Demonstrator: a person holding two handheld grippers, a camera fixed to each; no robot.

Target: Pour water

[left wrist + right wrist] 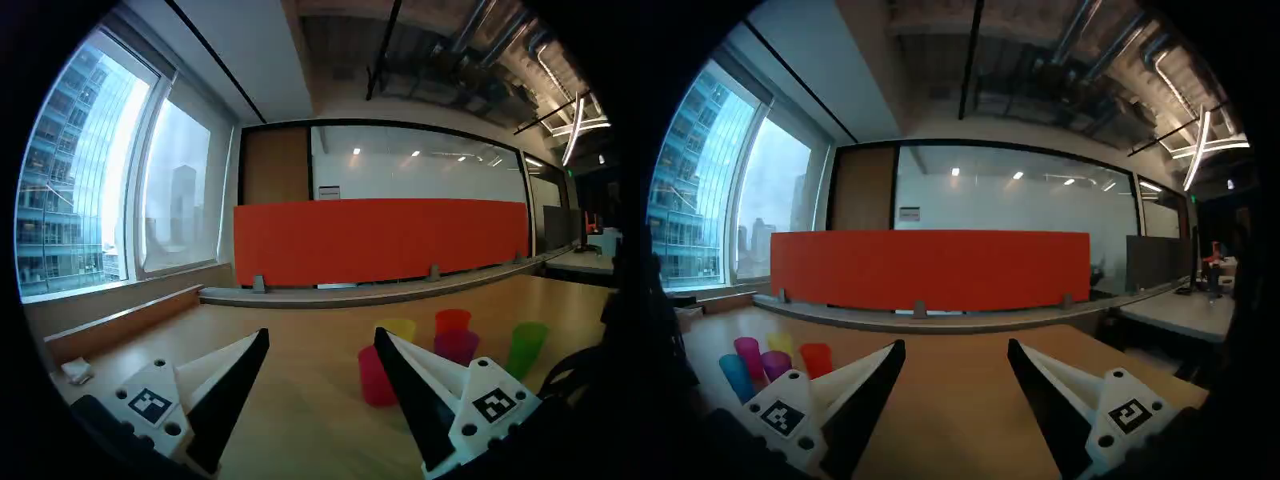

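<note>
Several coloured plastic cups stand grouped on the wooden table (320, 432). In the left gripper view a pink cup (373, 376) is nearest, partly behind my right finger; a yellow cup (398, 328), an orange cup (453, 319), a purple cup (456, 346) and a green cup (526, 347) stand beyond it. My left gripper (320, 342) is open and holds nothing, just left of the group. In the right gripper view the cups sit far left: blue (737, 376), pink (747, 355), purple (775, 364), red (816, 359). My right gripper (955, 349) is open over bare table.
An orange divider panel (380, 240) runs along the table's far edge, also in the right gripper view (928, 268). A crumpled white scrap (78, 370) lies by the left window ledge. Another desk (1176, 308) with items stands to the right.
</note>
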